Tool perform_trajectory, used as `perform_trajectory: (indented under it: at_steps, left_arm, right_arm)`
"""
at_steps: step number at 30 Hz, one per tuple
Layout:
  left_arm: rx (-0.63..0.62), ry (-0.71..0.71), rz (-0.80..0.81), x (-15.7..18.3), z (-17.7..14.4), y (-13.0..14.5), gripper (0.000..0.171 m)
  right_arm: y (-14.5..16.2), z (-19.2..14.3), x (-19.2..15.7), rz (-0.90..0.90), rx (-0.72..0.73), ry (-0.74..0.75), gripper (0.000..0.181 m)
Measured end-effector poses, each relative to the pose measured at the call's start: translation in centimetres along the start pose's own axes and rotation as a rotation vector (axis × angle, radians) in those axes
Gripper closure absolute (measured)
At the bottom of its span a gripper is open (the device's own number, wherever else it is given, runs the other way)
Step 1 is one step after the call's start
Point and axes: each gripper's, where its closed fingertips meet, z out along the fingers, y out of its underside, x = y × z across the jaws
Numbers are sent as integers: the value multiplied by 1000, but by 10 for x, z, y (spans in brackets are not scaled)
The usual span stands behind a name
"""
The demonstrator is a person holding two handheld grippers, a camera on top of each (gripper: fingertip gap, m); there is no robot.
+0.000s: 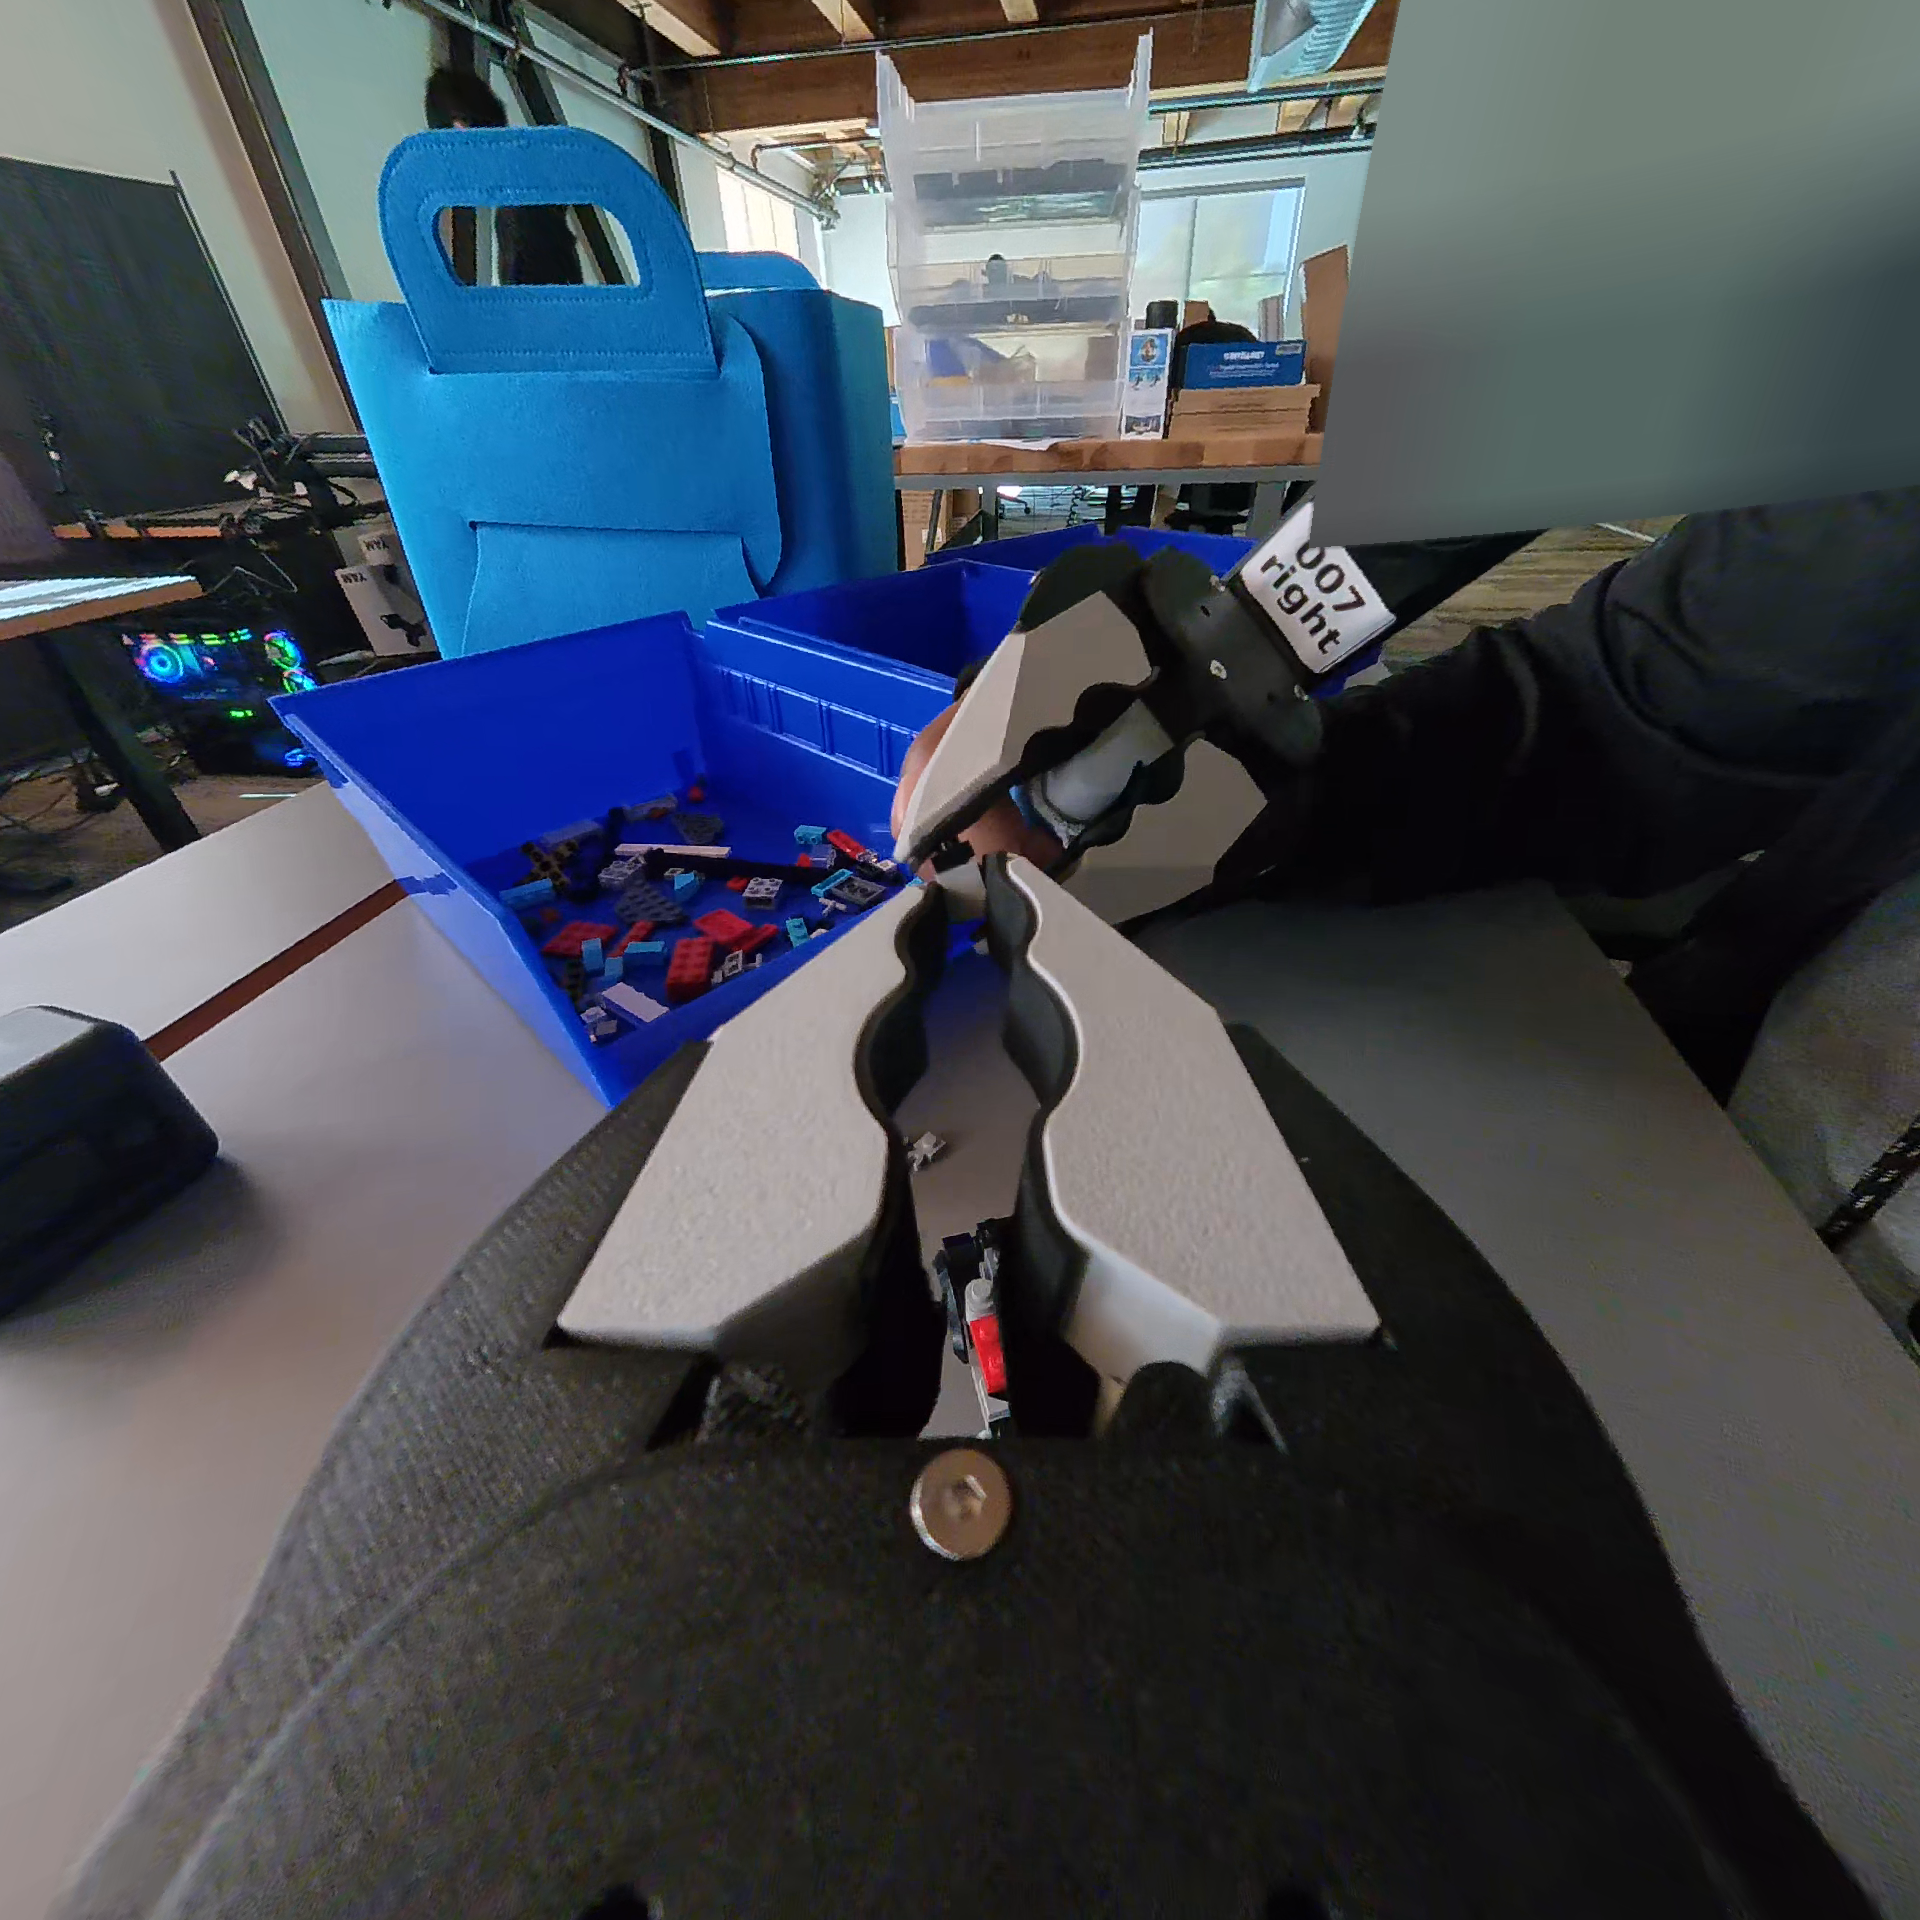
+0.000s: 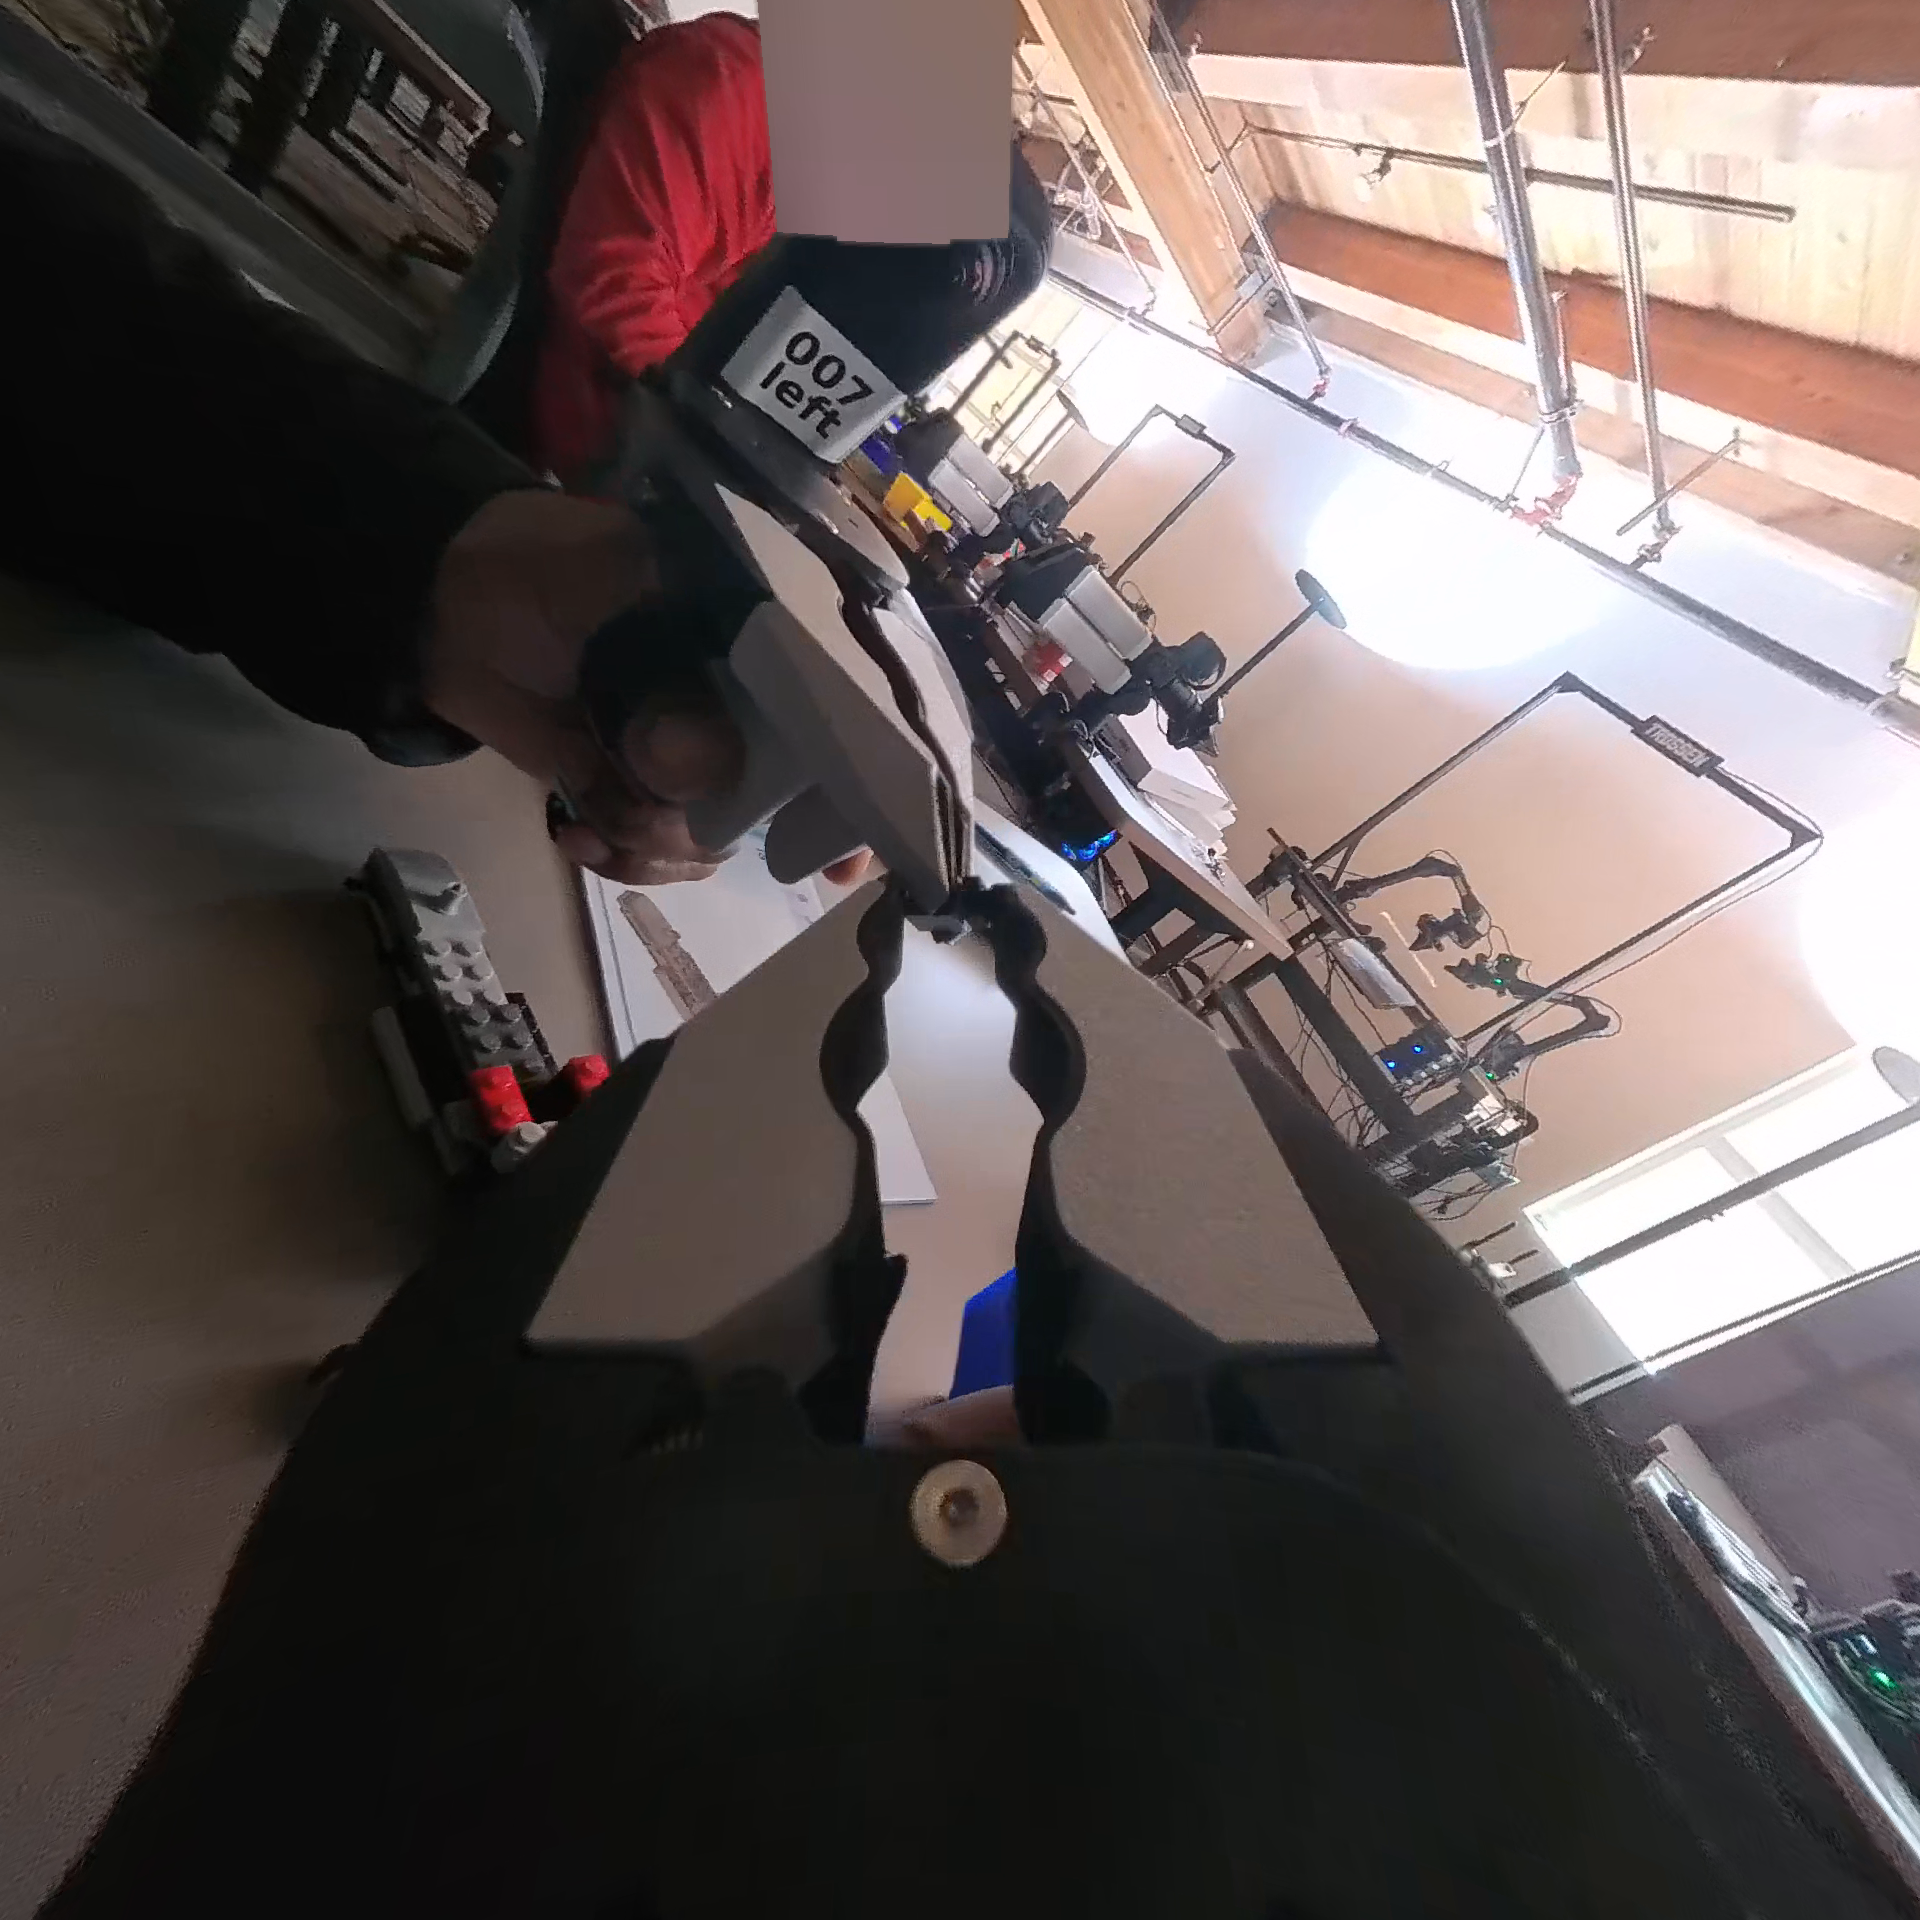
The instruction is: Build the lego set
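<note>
My left gripper (image 1: pixel 968 883) and right gripper (image 1: pixel 930 854) meet tip to tip above the table, beside the blue bin (image 1: pixel 468 748). A small black lego piece (image 1: pixel 951 858) is pinched where the tips meet. In the right wrist view the left gripper (image 2: pixel 940 894) comes in from the upper left with its fingers pressed flat together. The right gripper (image 2: pixel 943 912) closes around the same black piece (image 2: pixel 961 920). A partly built grey, black and red lego model (image 2: pixel 457 1008) lies on the table; it also shows under my left gripper (image 1: pixel 982 1325).
The blue bin holds several loose bricks (image 1: pixel 686 914). A second blue bin (image 1: pixel 883 613) and a blue felt bag (image 1: pixel 582 436) stand behind it. An open instruction booklet (image 2: pixel 665 966) lies by the model. A small grey piece (image 1: pixel 925 1148) and a black box (image 1: pixel 83 1132) are on the table.
</note>
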Motion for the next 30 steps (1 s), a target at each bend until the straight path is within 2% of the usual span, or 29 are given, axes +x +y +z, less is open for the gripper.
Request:
perform_trajectory:
  at_steps: [4, 12, 19, 30]
  left_arm:
    - [3, -3, -19, -1, 0, 0, 165]
    - [48, -31, -118, -7, 2, -4, 165]
    - [105, -3, -202, -6, 3, -9, 164]
    - [138, 75, -338, -3, 4, -11, 163]
  right_arm:
    - [1, 0, 1, -35, -7, 19, 164]
    - [3, 2, 10, -180, -38, 151, 164]
    - [0, 2, 14, -189, -31, 201, 164]
    - [-3, 0, 15, -136, -14, 164, 164]
